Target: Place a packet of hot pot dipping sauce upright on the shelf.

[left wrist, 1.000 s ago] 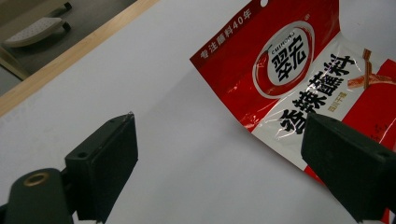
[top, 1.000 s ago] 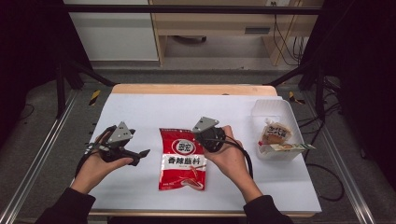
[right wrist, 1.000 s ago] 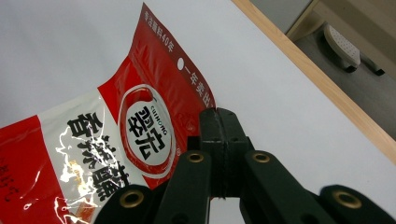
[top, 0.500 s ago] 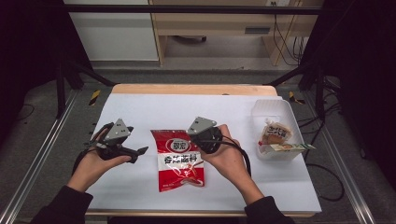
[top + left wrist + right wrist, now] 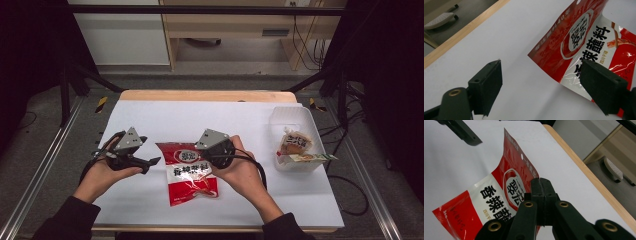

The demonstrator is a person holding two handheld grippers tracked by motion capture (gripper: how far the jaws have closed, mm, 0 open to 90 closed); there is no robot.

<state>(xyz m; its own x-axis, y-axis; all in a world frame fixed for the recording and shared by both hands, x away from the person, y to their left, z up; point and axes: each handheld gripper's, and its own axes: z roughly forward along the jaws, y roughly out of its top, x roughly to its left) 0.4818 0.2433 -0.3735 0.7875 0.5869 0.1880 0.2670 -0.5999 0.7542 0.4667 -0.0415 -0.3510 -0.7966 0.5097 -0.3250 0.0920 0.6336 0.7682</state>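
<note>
The red seasoning packet [image 5: 189, 172] hangs tilted over the white bench [image 5: 150, 120], long axis running toward the person, its right edge clenched in the right tool [image 5: 541, 202]. The left tool [image 5: 541, 87], jaws spread and just narrowing, sits just beside the packet's free left edge, probably not touching it yet.

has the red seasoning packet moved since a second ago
Yes. The red seasoning packet has slid left, away from the clear plastic tray, with the right gripper shut on its edge.
</note>
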